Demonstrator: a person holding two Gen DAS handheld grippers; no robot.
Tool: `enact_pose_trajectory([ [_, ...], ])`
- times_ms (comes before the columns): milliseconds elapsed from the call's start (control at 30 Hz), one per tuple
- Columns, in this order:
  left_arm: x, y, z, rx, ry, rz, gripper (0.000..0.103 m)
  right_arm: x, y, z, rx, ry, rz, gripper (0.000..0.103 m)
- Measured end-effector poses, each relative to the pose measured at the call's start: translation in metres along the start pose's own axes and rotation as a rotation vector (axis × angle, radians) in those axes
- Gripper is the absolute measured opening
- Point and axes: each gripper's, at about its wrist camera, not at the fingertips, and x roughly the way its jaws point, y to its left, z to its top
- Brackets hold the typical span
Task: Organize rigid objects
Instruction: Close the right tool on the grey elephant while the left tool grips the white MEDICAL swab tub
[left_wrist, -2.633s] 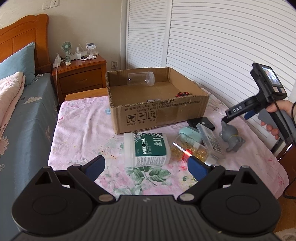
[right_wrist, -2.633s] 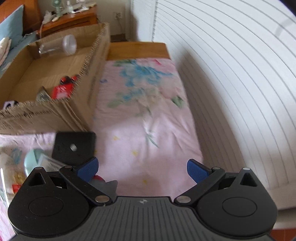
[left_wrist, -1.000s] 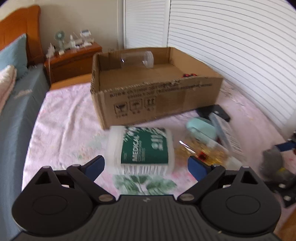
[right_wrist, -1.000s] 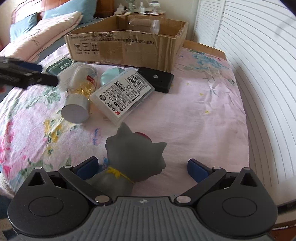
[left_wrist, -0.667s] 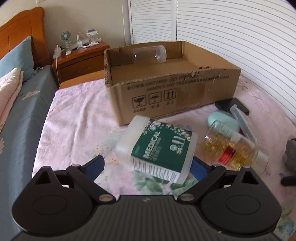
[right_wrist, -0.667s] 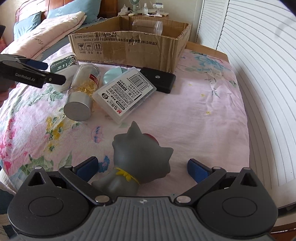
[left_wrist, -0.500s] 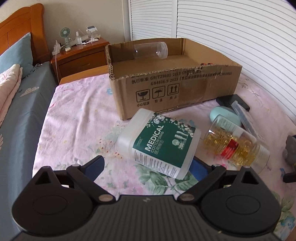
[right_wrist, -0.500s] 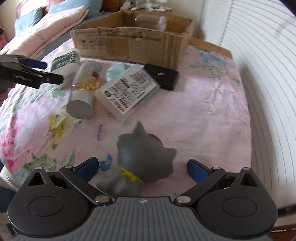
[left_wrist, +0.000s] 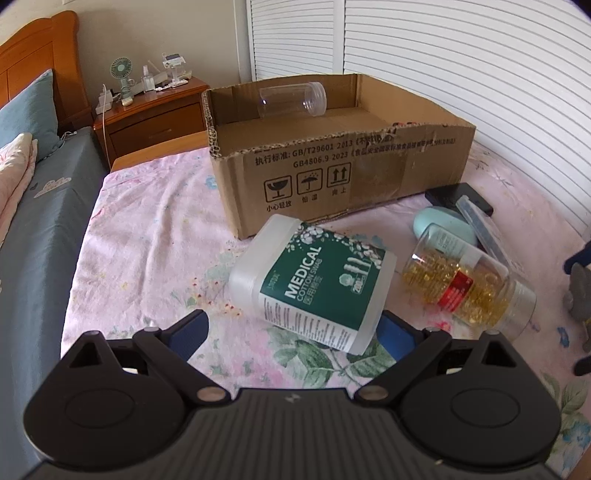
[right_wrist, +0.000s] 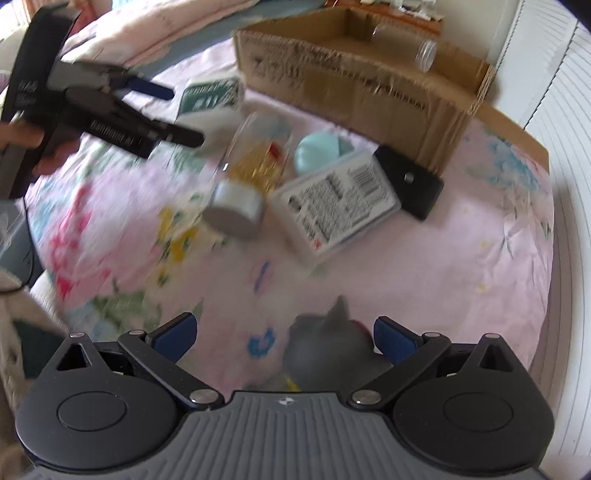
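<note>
A white cotton swab box (left_wrist: 314, 291) with a green label lies on its side on the pink floral cloth. My left gripper (left_wrist: 293, 330) is open right behind it, and the box's near end sits by the right finger. A grey cat figurine (right_wrist: 328, 343) stands between the open fingers of my right gripper (right_wrist: 284, 334), close to the right one; no finger presses on it. The cardboard box (left_wrist: 332, 162) holds a clear jar (left_wrist: 291, 99). A capsule bottle (left_wrist: 465, 288), a teal case (left_wrist: 443, 225), a barcoded clear box (right_wrist: 340, 206) and a black case (right_wrist: 410, 181) lie beside it.
A bed with a blue sheet (left_wrist: 33, 236) runs along the left, and a wooden nightstand (left_wrist: 151, 114) stands behind it. White louvred doors (left_wrist: 461, 55) close the far side. A hand holds the left gripper (right_wrist: 110, 110) in the blurred right wrist view.
My left gripper has come closer to the swab box, which now lies tilted. My right gripper has dropped over the cat figurine and is moving, blurring its view.
</note>
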Motion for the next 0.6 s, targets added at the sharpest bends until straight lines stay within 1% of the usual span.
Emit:
enact_pose_trajectory([
  [67, 0.000, 0.001, 0.000, 0.018, 0.003, -0.004, 0.097, -0.006, 0.003, -0.009, 0.010, 0.018, 0.009, 0.103],
  [133, 0.001, 0.001, 0.000, 0.041, 0.006, -0.004, 0.097, -0.009, 0.006, -0.017, 0.014, 0.032, -0.005, 0.103],
  [200, 0.002, 0.001, 0.001, 0.070, 0.007, -0.013, 0.097, -0.009, 0.008, -0.026, 0.027, 0.033, -0.037, 0.103],
  [300, 0.002, 0.002, 0.002, 0.124, 0.000, -0.029, 0.097, -0.008, 0.008, -0.036, 0.078, 0.002, -0.060, 0.103],
  [333, 0.003, 0.002, 0.003, 0.143, -0.002, -0.034, 0.097, -0.004, 0.008, -0.038, 0.087, 0.007, -0.064, 0.103],
  [367, 0.004, 0.002, 0.004, 0.162, -0.002, -0.042, 0.097, -0.004, 0.008, -0.040, 0.089, -0.018, -0.064, 0.103],
  [500, 0.011, 0.002, 0.007, 0.222, 0.005, -0.075, 0.097, -0.005, 0.008, -0.045, 0.070, -0.054, -0.059, 0.103],
  [600, 0.015, 0.002, 0.010, 0.248, 0.006, -0.103, 0.097, -0.007, 0.007, -0.050, 0.051, -0.083, -0.051, 0.103],
])
